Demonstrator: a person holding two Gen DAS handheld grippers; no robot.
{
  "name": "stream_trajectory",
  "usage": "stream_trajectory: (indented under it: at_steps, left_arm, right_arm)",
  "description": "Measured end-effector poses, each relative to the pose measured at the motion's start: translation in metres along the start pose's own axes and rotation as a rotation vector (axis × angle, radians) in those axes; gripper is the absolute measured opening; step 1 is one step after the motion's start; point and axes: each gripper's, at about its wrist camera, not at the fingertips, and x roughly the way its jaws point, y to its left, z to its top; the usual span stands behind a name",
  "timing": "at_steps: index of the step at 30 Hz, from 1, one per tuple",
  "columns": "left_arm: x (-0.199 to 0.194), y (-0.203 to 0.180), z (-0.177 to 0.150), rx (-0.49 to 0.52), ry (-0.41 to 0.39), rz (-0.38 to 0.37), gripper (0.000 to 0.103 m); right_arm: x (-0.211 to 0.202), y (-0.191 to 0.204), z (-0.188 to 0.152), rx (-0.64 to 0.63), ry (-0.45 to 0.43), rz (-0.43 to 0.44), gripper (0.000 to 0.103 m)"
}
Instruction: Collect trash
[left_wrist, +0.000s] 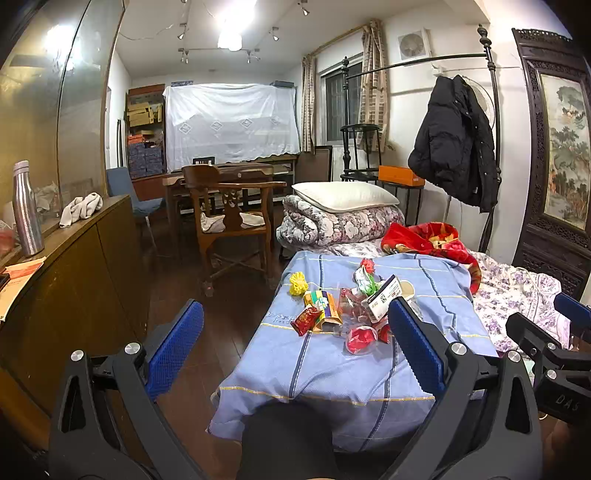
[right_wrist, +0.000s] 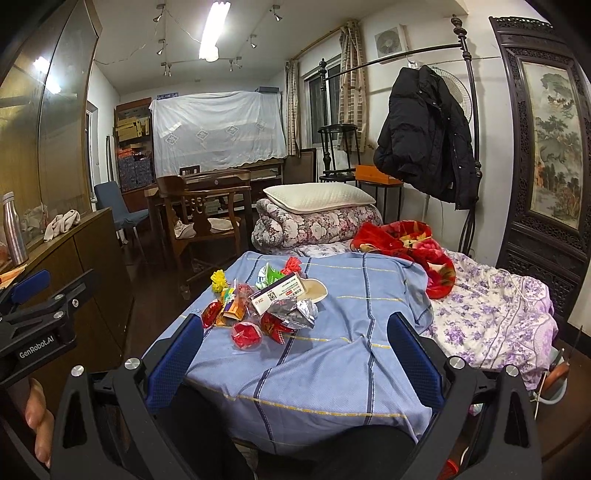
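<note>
Hiding red wrappers (left_wrist: 361, 338): left fingers (left_wrist: 413, 339).

Blue sheet (left_wrist: 369, 369) light blue, crossed by dark-blue and thin yellow lines; trash pile (right_wrist: 258, 306) mixed red, yellow, orange, green and silver foil, with one white printed box (right_wrist: 275, 295); yellow pompom (left_wrist: 297, 283) bright yellow; blanket (right_wrist: 417, 247) red with floral print; bedsheet (right_wrist: 491, 314) white with purple flowers; rolled quilt (left_wrist: 332, 223) grey-pink floral; pillow (left_wrist: 345, 196) cream; jacket (left_wrist: 454, 144) black; finger pads (left_wrist: 175, 343) textured blue on black frames.
</note>
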Motion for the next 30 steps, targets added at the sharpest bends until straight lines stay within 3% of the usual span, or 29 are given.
stream_trajectory:
  at_steps: [30]
  left_arm:
    - [-0.0004,-0.0016,0.0005,0.002,0.002,0.001,0.096]
  right_arm:
    - [-0.0039,-0.0022,0.0024,0.004,-0.003,-0.005,0.097]
